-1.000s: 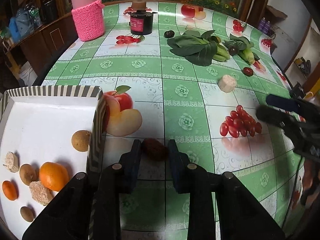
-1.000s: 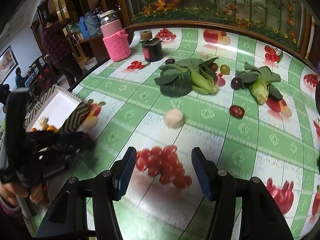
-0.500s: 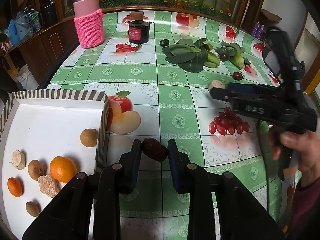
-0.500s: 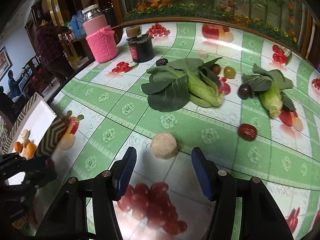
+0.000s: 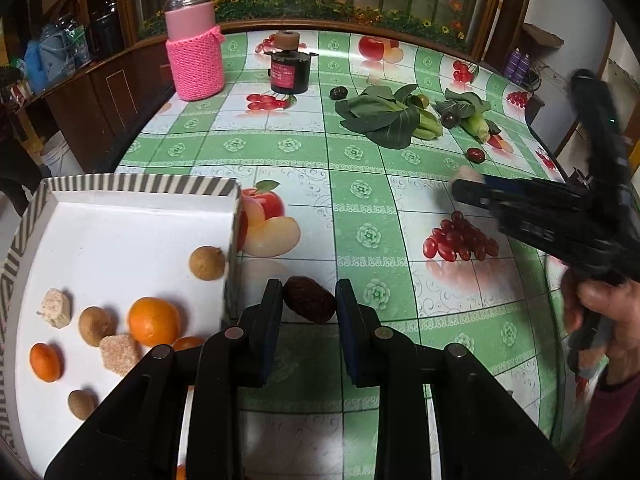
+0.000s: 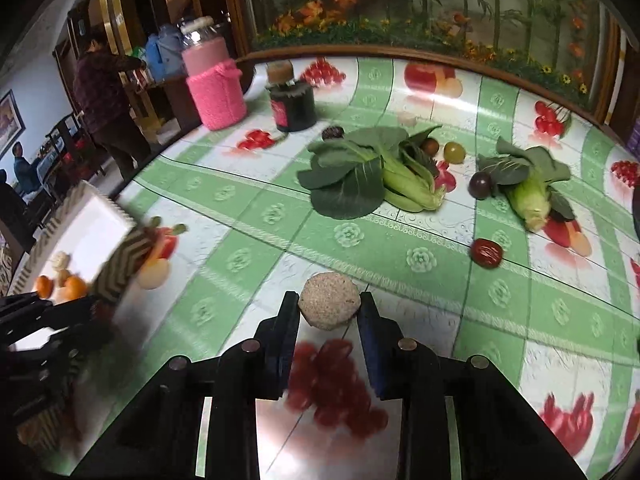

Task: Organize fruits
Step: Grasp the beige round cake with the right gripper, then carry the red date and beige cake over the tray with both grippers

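Left wrist view: left gripper (image 5: 308, 308) fingers clamp a dark date (image 5: 310, 299) above the counter (image 5: 360, 160), just beside the striped tray (image 5: 120, 216); it may clip the tray wall or roll out | Right wrist view: right gripper (image 6: 329, 312) fingers flank a tan puck-shaped piece (image 6: 329, 301), contact unclear; closing off-centre could squirt it away.

My left tongs (image 5: 308, 306) bracket a dark wrinkled date (image 5: 309, 299); it touches the left pad, but I cannot tell whether the right pad meets it. Just to the left is the striped tray (image 5: 120, 185), holding oranges, brown round fruits and pale chunks. Across the table (image 5: 360, 152), my right tongs (image 5: 466, 190) reach toward a pale lump, blurred.
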`<state>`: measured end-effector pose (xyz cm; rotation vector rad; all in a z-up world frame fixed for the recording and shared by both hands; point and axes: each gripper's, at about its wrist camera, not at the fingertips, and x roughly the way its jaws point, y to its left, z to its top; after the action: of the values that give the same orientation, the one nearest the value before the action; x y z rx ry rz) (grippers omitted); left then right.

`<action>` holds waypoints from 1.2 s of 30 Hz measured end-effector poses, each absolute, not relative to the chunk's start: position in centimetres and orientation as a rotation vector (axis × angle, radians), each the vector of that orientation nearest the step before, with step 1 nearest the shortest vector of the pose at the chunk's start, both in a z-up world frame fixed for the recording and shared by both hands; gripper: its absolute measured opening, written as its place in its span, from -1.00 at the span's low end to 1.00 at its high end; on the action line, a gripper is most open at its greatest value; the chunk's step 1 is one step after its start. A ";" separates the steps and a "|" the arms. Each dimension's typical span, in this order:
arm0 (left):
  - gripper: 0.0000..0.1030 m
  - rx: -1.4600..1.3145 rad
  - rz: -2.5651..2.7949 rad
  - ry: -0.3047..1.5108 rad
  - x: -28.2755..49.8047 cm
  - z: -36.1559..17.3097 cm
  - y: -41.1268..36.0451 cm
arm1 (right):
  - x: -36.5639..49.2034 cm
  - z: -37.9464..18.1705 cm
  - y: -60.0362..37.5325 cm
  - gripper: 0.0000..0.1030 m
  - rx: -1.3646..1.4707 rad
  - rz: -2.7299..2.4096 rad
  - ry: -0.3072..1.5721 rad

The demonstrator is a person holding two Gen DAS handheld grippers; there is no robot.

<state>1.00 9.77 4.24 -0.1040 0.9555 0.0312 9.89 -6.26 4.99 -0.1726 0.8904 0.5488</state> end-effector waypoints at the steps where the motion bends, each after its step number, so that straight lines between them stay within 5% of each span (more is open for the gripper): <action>1: -0.54 -0.103 0.034 0.950 0.6 4.4 10.0 | 9.1 5.5 -6.3 -0.41 -0.173 0.555 0.880; 36: -0.53 -0.092 0.291 0.897 -9.2 4.8 22.0 | -4.1 8.2 11.1 -0.42 -0.334 0.903 0.811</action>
<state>-9.18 22.04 4.85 -0.0921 0.8971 0.2915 -4.06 11.08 8.24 -0.3343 0.8112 0.9025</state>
